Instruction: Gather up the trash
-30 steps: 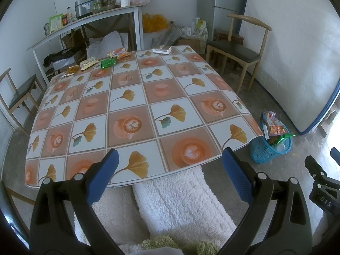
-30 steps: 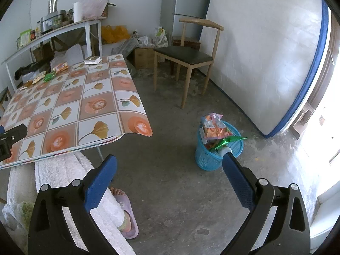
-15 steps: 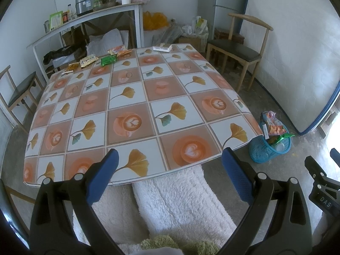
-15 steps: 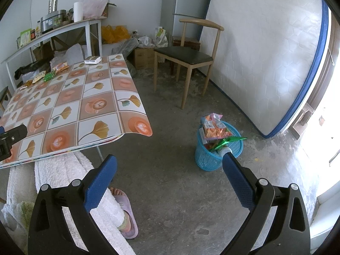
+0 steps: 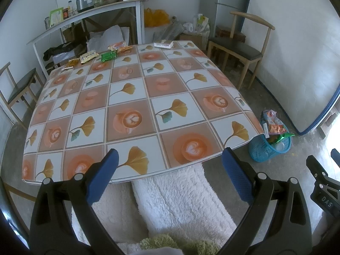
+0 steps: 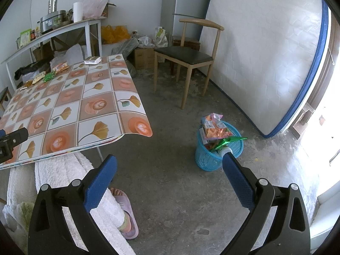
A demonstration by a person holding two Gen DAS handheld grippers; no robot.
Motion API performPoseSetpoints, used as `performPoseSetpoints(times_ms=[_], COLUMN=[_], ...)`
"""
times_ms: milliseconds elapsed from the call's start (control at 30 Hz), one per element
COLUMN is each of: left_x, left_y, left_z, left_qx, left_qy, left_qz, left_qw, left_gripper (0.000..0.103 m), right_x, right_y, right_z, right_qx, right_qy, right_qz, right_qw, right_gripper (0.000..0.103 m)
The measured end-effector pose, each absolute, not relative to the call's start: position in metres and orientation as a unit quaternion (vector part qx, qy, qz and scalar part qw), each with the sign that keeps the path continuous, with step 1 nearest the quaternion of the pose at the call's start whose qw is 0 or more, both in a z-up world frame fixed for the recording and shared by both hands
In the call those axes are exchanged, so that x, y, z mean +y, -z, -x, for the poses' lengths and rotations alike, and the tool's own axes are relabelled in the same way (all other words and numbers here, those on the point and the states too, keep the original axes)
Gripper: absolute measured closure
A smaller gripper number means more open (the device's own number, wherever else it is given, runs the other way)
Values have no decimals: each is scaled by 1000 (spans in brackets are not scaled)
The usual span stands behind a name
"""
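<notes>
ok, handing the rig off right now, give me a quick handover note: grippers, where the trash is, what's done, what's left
Left gripper: open, empty, held over the near edge of the table.
Right gripper: open, empty, out over the floor, aimed toward the blue basket.
Basket stands on the floor off the table's right corner, already piled with wrappers.
Left to collect, all along the table's far edge: green packet, yellow packet, orange-and-white packet, small orange wrapper, flat white box.
Nothing is in either gripper; next is probably a reach across to the far edge.
</notes>
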State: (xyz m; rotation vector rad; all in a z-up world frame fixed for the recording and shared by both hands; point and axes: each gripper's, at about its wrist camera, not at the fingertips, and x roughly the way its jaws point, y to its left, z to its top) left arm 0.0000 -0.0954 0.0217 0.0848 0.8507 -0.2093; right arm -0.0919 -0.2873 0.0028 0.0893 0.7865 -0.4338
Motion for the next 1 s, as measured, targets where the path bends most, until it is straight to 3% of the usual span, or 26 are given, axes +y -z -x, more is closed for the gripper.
performPoseSetpoints(times_ms=[1000], left_x=[-92], left_y=[-21], left_z=[-2], left_qx=[413], left_qy=[102], left_qz=[-40], left_qw=[904], left_gripper=[9], right_x=[-289], right_y=[-5], right_z=[89], right_qx=[378], right_qy=[209], right_qz=[-43], right_qw=[901], right_gripper=[6])
